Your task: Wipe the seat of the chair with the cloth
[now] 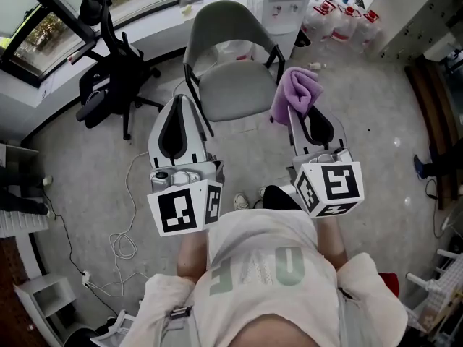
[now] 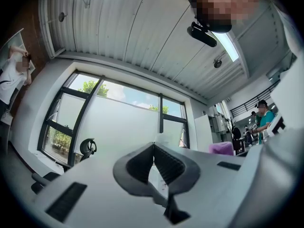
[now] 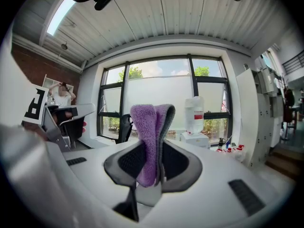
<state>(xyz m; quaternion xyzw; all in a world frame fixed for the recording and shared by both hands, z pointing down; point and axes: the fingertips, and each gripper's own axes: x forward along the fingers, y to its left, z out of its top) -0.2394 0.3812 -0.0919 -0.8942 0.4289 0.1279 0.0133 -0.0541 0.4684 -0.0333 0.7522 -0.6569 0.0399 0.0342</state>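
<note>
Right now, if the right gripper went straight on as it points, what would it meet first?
Probably the water dispenser, straight ahead past the purple cloth the right gripper holds; the grey chair seems to sit below that line. Depth unclear.

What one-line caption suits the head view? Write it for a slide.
Before a grey chair, the right gripper grips a purple cloth; the left gripper is shut and empty.

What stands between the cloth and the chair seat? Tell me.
Nothing visible. The purple cloth, clamped in the right tool, is beside the chair seat, which is bare; only the chair's armrest is near that side.
</note>
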